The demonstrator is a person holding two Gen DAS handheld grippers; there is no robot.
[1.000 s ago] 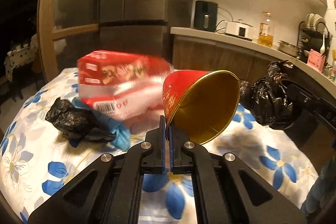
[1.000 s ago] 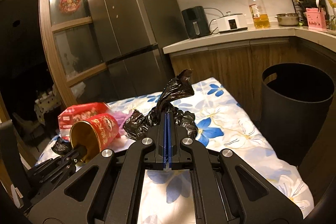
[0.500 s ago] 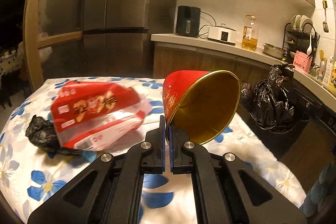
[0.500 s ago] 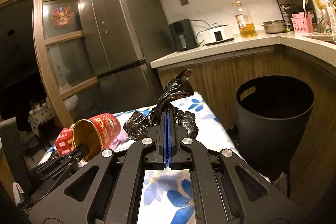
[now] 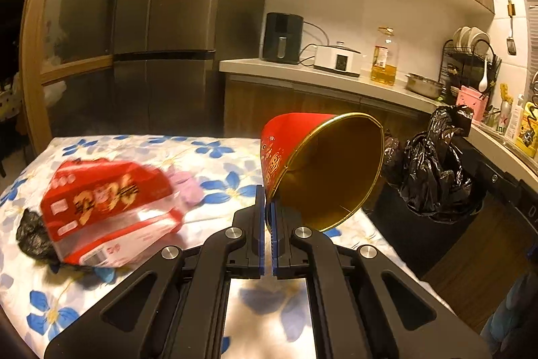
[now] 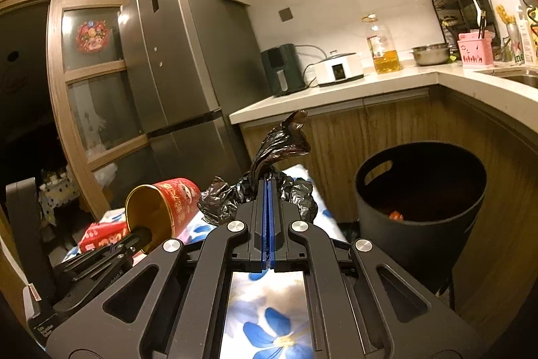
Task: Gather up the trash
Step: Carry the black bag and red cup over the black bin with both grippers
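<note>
While the left gripper (image 5: 268, 207) pinches the red cup (image 5: 322, 170) by its rim, mouth tilted toward the camera, the right gripper (image 6: 268, 190) clamps a crumpled black bag (image 6: 269, 177).

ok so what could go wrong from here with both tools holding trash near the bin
The left tool pinches only the rim of the red cup, so it could twist free. The right tool grips a thin fold of the black bag, which might slip or tear before it reaches the black bin.
</note>
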